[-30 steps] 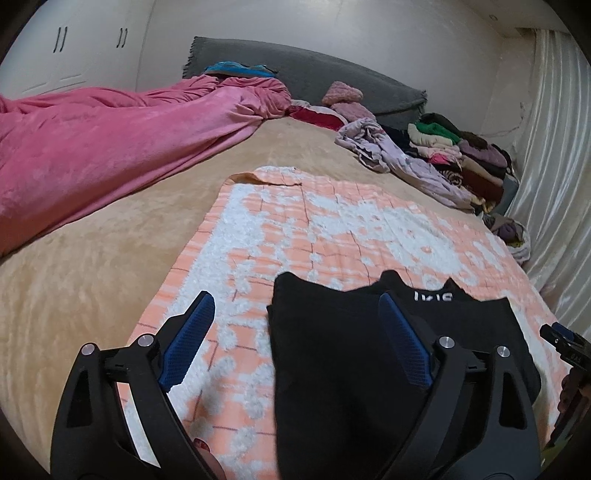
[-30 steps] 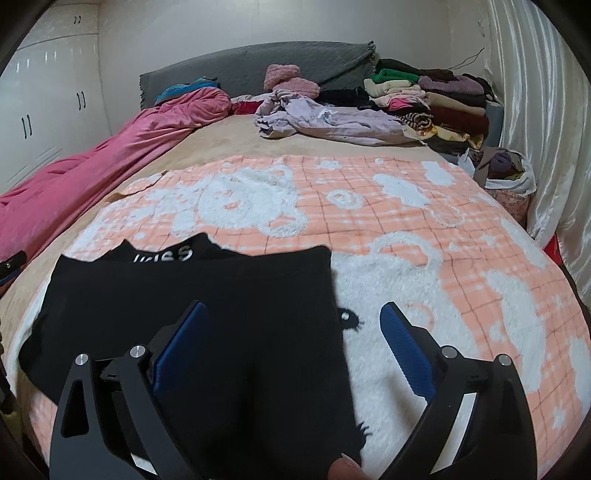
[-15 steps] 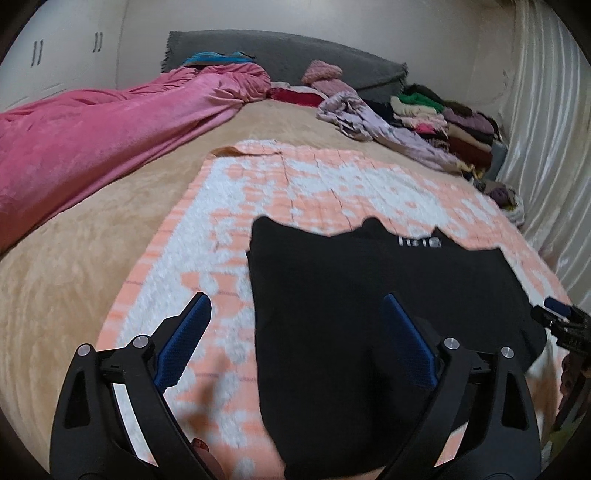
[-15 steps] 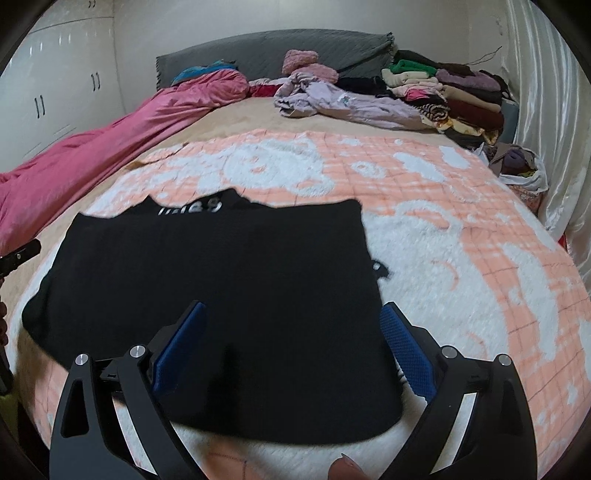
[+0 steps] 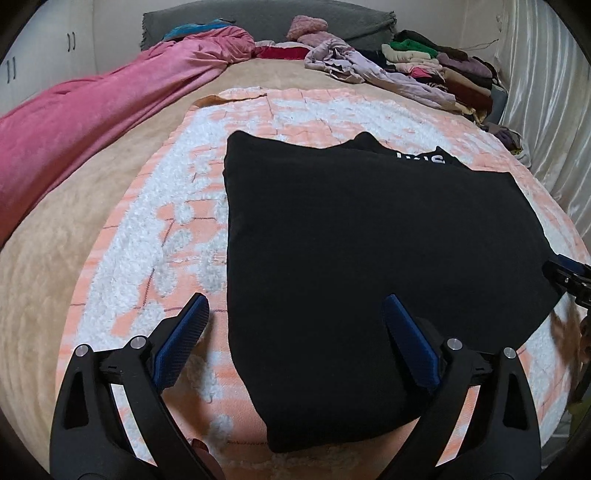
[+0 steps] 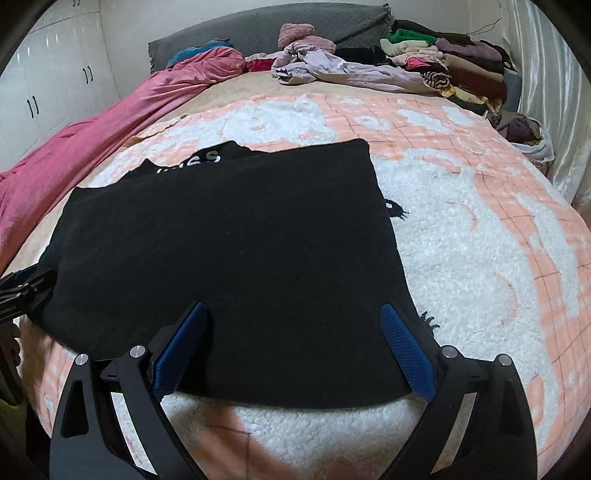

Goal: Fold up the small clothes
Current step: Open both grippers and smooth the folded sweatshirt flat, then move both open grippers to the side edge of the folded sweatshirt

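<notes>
white lettering on black garment [image 6: 229, 236] neck edge, partly hidden; reads roughly "ines", uncertain.

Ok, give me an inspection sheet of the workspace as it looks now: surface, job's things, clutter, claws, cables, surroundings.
Surface: bed with a beige cover; an orange and white fleece blanket spread on it.
Job's things: black garment lying flat on the blanket, white lettering at its far edge.
Clutter: pink blanket along one side; crumpled lilac garment and a pile of clothes at the head end.
Claws: left claw open over the garment's near corner, one finger over the blanket; right claw open over its near edge; neither grips.
Cables: nothing seen.
Surroundings: grey headboard, white cupboards, pale curtain.
</notes>
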The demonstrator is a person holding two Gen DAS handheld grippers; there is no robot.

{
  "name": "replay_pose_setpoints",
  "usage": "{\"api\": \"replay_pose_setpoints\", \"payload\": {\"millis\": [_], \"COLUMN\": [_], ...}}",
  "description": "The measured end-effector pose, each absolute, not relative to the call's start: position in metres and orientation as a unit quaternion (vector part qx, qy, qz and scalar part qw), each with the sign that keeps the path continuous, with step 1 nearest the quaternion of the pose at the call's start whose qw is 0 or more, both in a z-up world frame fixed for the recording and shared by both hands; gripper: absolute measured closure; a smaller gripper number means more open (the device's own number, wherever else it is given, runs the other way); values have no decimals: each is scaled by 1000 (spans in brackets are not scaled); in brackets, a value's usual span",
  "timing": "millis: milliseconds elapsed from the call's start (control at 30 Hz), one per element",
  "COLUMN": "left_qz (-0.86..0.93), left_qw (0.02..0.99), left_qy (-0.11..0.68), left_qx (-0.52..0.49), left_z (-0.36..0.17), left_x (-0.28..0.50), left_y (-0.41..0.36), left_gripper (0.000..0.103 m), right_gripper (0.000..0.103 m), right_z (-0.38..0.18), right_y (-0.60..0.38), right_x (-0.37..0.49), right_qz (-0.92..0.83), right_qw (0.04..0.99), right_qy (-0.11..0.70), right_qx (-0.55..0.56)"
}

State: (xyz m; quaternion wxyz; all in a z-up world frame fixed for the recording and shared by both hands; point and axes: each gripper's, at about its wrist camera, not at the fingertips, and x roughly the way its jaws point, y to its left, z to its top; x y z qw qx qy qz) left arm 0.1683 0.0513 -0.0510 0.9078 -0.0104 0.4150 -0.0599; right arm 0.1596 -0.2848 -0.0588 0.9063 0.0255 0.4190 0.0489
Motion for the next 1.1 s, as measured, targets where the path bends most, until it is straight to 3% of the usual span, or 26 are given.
{"api": "replay_pose_setpoints", "payload": {"millis": [1100], "left_qz": [11], "left_qw": [926], "left_qy": [371], "left_qx": [-72], "left_z": [-11], "left_x": [128], "left_y": [115], "left_gripper": [10], "right_gripper": [5], "right_z": [-4], "right_y": [-211], "right_x": [119], "right_qz": [152], "right_qw": [919], "right_qy": [364], "right_qx": [-19]}}
